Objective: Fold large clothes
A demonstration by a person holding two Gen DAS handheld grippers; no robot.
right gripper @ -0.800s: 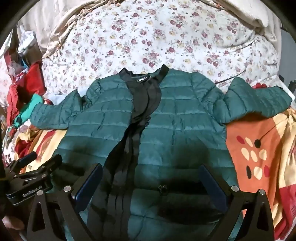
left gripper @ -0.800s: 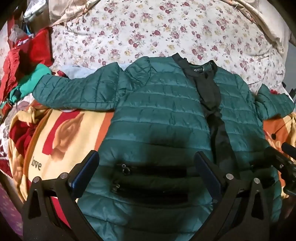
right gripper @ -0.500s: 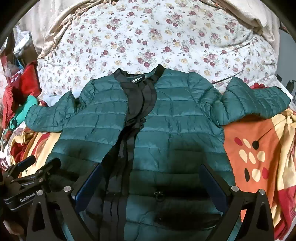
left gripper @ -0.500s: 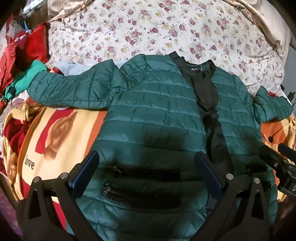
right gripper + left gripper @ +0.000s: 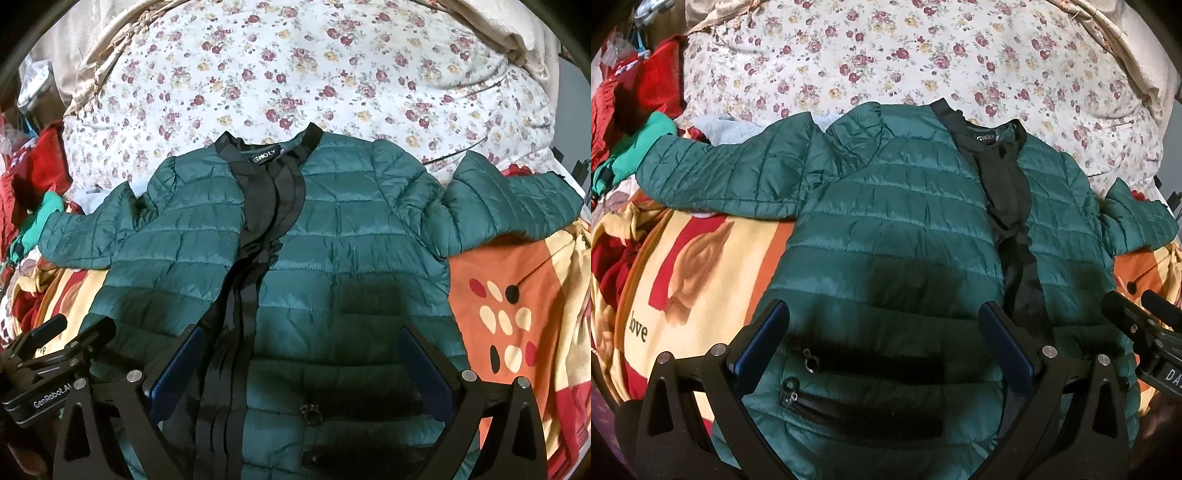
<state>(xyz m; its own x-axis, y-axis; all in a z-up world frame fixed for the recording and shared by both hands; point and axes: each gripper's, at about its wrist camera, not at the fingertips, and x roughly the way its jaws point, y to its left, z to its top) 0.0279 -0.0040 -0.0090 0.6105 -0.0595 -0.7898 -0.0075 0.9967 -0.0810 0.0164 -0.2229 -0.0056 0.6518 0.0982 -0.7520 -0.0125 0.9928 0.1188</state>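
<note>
The green quilted jacket (image 5: 894, 236) lies front-up and spread flat across the bed, collar toward the floral quilt (image 5: 886, 55) at the far edge, both sleeves stretched out toward the side edges over the printed blanket (image 5: 701, 258). The left gripper (image 5: 882, 339) and right gripper (image 5: 303, 365) hover above the hem area, jaws fully apart, nothing between them. No fold is made yet. Risks from here: the slick padded shell is likely to slip from a shallow pinch; gripping one layer only would drag the open front panel and skew the black placket (image 5: 266, 206); a jaw may snag a zipper pull (image 5: 809, 360); uneven lifting would bunch the sleeves.
</note>
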